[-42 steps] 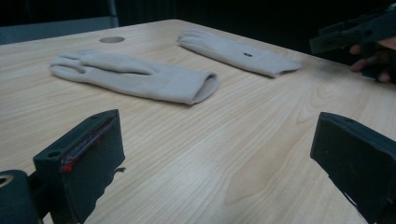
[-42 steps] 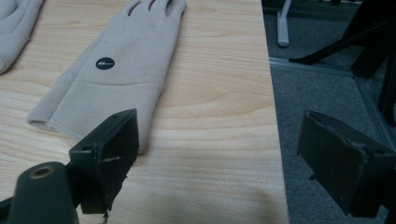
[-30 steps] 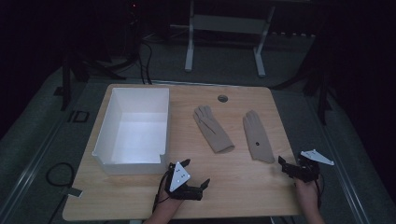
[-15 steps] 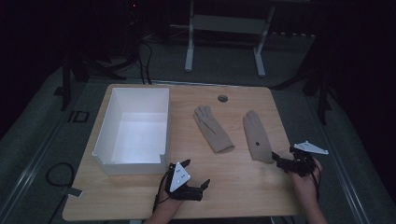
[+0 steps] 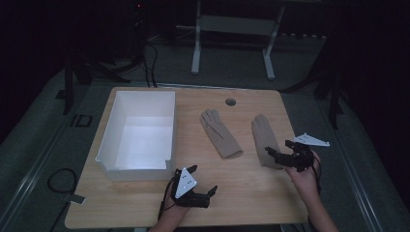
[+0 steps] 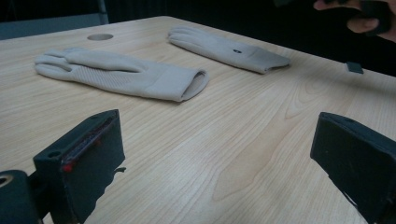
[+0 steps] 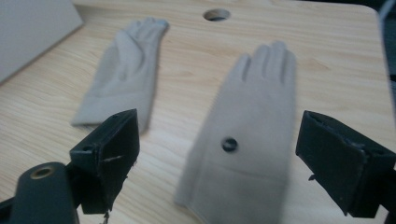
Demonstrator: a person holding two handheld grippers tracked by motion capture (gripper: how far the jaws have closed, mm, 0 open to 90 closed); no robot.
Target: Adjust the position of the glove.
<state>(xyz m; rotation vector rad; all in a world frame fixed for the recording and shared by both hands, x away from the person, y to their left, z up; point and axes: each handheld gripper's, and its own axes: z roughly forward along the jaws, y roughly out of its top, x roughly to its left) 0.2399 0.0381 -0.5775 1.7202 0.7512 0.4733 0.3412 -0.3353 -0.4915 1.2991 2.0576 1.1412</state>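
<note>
Two beige gloves lie flat on the wooden table (image 5: 241,193). The left glove (image 5: 220,133) (image 6: 126,74) (image 7: 123,70) rests near the middle, and the right glove (image 5: 263,137) (image 6: 224,49) (image 7: 252,126) has a small dark dot near its cuff. My right gripper (image 5: 278,149) (image 7: 217,158) hovers open over the right glove's cuff end, its jaws standing on either side of the cuff. My left gripper (image 5: 203,179) (image 6: 219,158) is open near the table's front edge, pointed toward the gloves with nothing between its jaws.
A white open box (image 5: 137,169) (image 7: 32,32) stands on the table's left half. A round cable hole (image 5: 230,102) (image 7: 216,15) sits near the far edge. A metal stand (image 5: 232,24) is on the floor beyond the table.
My right gripper has moved forward and left from the table's right edge until it is over the right glove's cuff. The left gripper has stayed put.
</note>
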